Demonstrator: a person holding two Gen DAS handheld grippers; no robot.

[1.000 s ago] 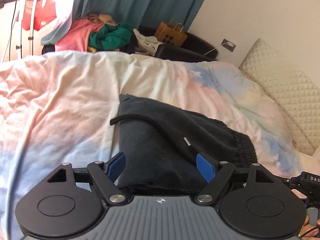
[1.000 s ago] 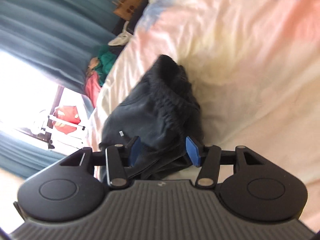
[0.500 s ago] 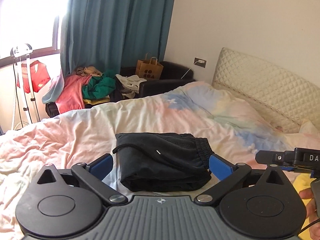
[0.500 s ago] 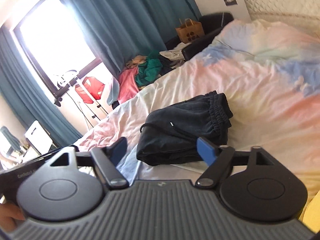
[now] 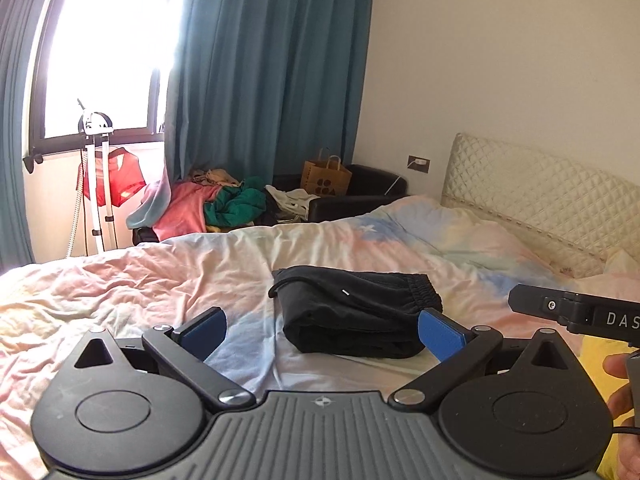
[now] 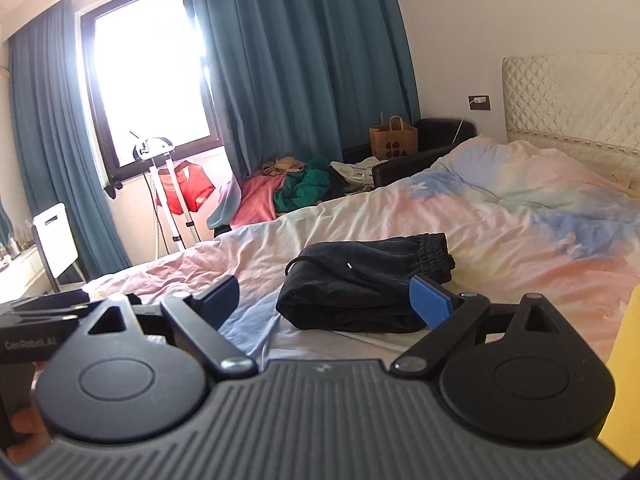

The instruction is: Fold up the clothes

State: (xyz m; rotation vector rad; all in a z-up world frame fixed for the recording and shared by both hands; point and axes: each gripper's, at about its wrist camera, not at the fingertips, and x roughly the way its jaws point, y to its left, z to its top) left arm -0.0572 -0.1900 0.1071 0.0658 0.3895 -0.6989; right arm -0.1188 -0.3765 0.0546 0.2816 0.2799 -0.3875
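A folded black garment [image 5: 356, 312] lies on the pastel bed cover [image 5: 160, 276], at the centre of the left wrist view and a little right of centre in the right wrist view, its elastic waistband turned to the right of the frame and a dark drawstring looping off its left end. The left tongs [image 5: 322, 330] stand released, blue pads spread wide and holding nothing, with the garment seen in the gap between them but apart from both pads. The right tongs [image 6: 324, 296] are likewise released and empty; their right pad overlaps the garment's near edge in the picture, and contact cannot be told. At the right edge of the left wrist view, part of the other gripper's black body juts in. Behind the bed, in the middle of both frames, a pile of clothes [image 5: 212, 208] sits beside a brown paper bag [image 5: 326, 180], with teal curtains [image 5: 272, 72] above and a quilted headboard [image 5: 540, 196] at the right.
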